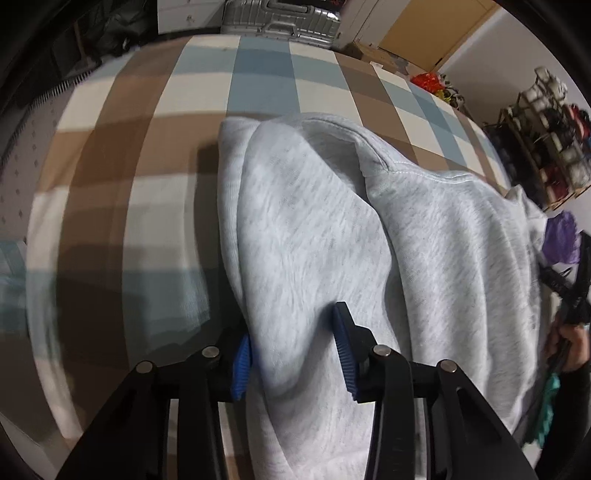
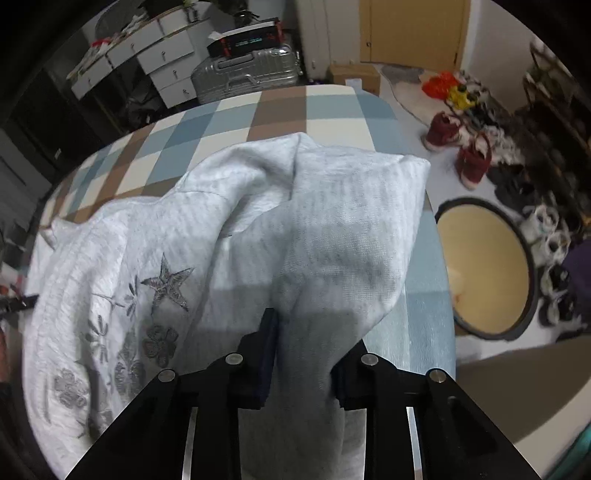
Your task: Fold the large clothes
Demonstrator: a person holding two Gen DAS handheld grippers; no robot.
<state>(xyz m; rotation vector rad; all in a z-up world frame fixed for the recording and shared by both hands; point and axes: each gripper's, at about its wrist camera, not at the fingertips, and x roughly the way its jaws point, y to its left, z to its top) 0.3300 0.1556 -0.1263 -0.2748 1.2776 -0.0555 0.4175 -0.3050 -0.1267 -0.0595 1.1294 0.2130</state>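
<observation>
Nearest the left wrist lens: left gripper (image 1: 295, 350), black arms with blue ribbed pads (image 1: 242, 363), jaws clamped on a thick bunch of pale grey sweatshirt (image 1: 314, 229). Fabric pinched between the pads, rising from 6 o'clock toward 12 o'clock in a long fold. Stitched hem or neckline curving near 1 o'clock. Rest of the garment spread toward 3 o'clock over a checked bedcover (image 1: 147, 110) in brown, blue and cream. At 3 to 4 o'clock, a hand (image 1: 570, 350) on the other tool, partly cut off by the edge. Silver suitcase (image 1: 280, 18) at 12 o'clock beyond the bed; a shelf rack (image 1: 546, 140) at 2 o'clock.

Nearest the right wrist lens: right gripper (image 2: 301, 354), dark pads closed on another gathered ridge of the same sweatshirt (image 2: 332, 221), cloth squeezed between them and falling away below at 6 o'clock. Embroidered star (image 2: 168, 282) and flower motifs at 8 to 9 o'clock on the flat part of the garment. Folded corner peaking at 1 o'clock over the bed's edge. Round tan mat (image 2: 487, 266) with dark rim on the floor at 3 o'clock, red shoes (image 2: 472, 162) at 2 o'clock, white drawers (image 2: 162, 62) at 11 o'clock.
</observation>
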